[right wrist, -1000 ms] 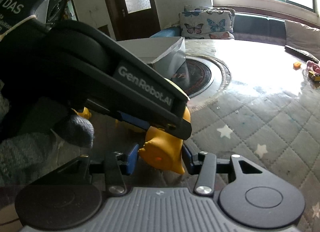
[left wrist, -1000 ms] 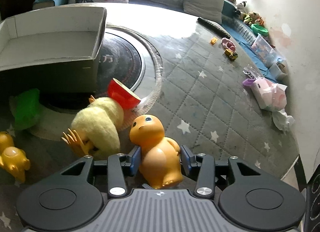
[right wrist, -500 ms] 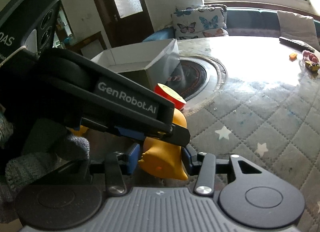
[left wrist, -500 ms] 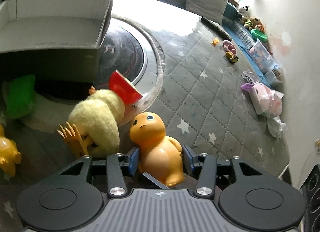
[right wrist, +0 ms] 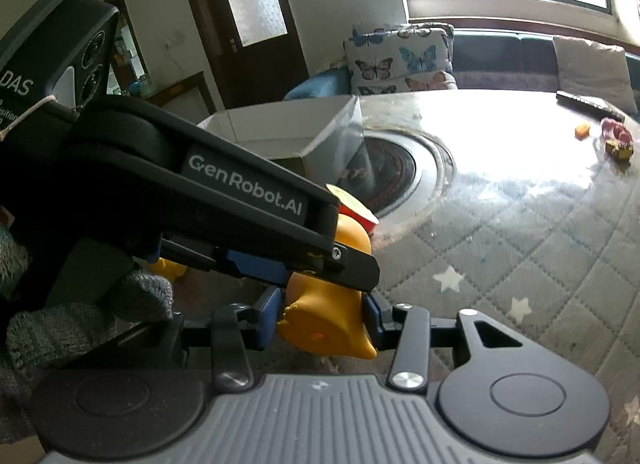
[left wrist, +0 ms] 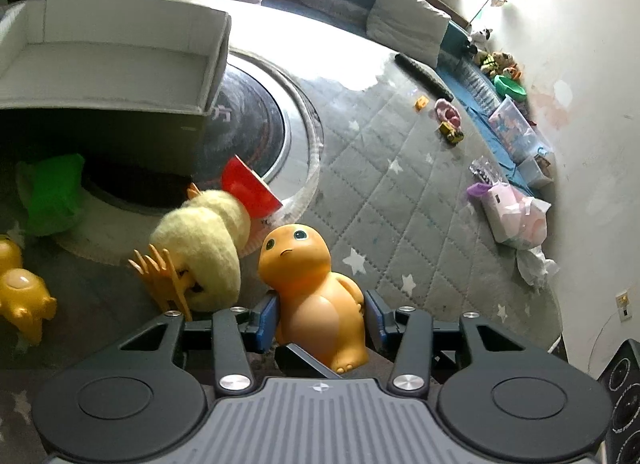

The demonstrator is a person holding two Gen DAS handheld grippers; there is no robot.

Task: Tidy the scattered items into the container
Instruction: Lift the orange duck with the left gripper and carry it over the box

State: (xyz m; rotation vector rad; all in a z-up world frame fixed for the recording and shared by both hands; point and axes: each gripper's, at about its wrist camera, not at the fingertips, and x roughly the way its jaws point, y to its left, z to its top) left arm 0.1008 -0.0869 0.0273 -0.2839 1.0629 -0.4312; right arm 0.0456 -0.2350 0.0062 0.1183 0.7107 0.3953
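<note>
Both grippers are shut on one orange dinosaur toy. In the left wrist view the toy (left wrist: 316, 296) sits upright between the blue pads of my left gripper (left wrist: 320, 316). In the right wrist view my right gripper (right wrist: 320, 320) clamps the toy's back (right wrist: 328, 324), with the left gripper's black body (right wrist: 200, 200) crossing above it. The white cardboard box (left wrist: 108, 60) stands open at the upper left; it also shows in the right wrist view (right wrist: 288, 128). A yellow plush duck (left wrist: 200, 248) with a red beak lies just left of the toy.
A green plush (left wrist: 52, 192) and a second yellow toy (left wrist: 20, 296) lie at the left. A round inset plate (left wrist: 256, 132) sits by the box. Small toys (left wrist: 448, 120), a remote (left wrist: 424, 76) and a pink pack (left wrist: 516, 216) lie to the right on the grey star mat.
Both grippers have lifted with the orange toy held between them; the box and the table now appear lower and farther. The plush duck stays on the mat.
</note>
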